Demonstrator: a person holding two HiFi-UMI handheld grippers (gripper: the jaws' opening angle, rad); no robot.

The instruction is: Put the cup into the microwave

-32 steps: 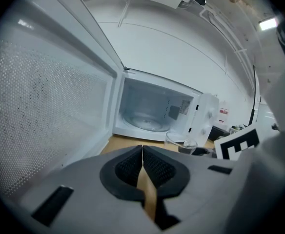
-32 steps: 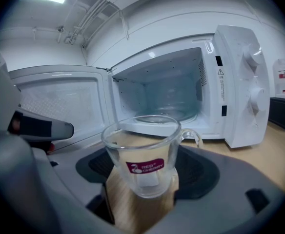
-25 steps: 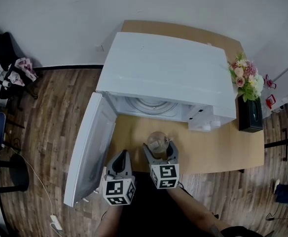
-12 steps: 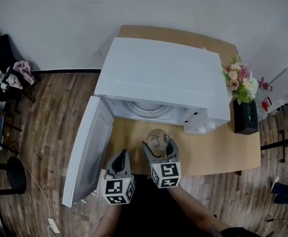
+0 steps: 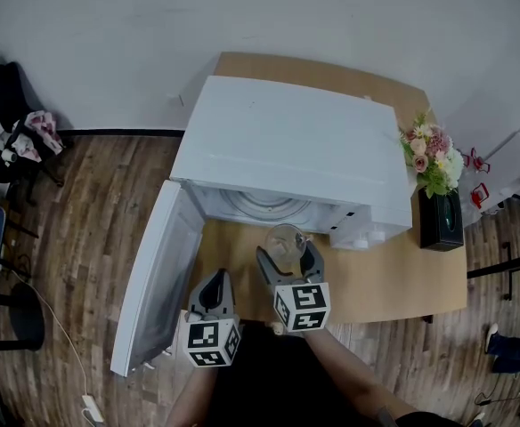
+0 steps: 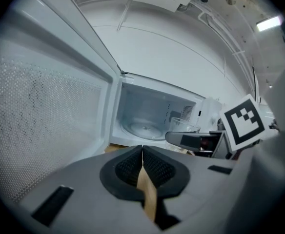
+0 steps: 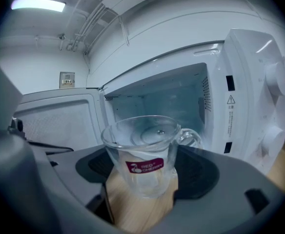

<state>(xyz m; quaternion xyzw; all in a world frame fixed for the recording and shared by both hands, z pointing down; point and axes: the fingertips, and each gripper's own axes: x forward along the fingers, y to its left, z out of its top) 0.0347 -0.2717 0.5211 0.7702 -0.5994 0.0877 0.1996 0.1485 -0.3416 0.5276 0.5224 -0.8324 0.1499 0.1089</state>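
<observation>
**Right gripper point(image 5: 287, 258).** It is extended toward the microwave point(image 5: 287, 140), in front of the open cavity and a little right of the cavity's centre. The marker cube faces up toward the head camera. The person's right forearm point(image 5: 345, 376) runs back from it, away from the microwave front. The jaws are clenched on the cup point(image 7: 143, 155), one pad on each side of the glass wall.

**Left gripper point(image 5: 214, 287).** It sits farther back from the microwave than the right gripper, just beside the inner face of the door point(image 5: 153, 274). It is aimed at the cavity. Its jaws are pressed together with nothing between them; only the table point(image 5: 380, 274) shows below the pads. The left gripper view looks past them onto the turntable point(image 6: 141, 129) inside the microwave.

**Cup.**
- Position: outside the microwave, just in front of the cavity opening, over the table strip before the microwave. No view shows whether its base touches the table.
- Attitude: upright, long axis vertical, mouth up.
- Handle point(image 7: 191, 136): on the far right side of the cup, pointing toward the microwave's control-panel side.
- Label: red, facing away from the microwave, toward the gripper camera.
- Material: clear glass.

**Microwave.** The door is swung fully open to the left of the cavity.
</observation>
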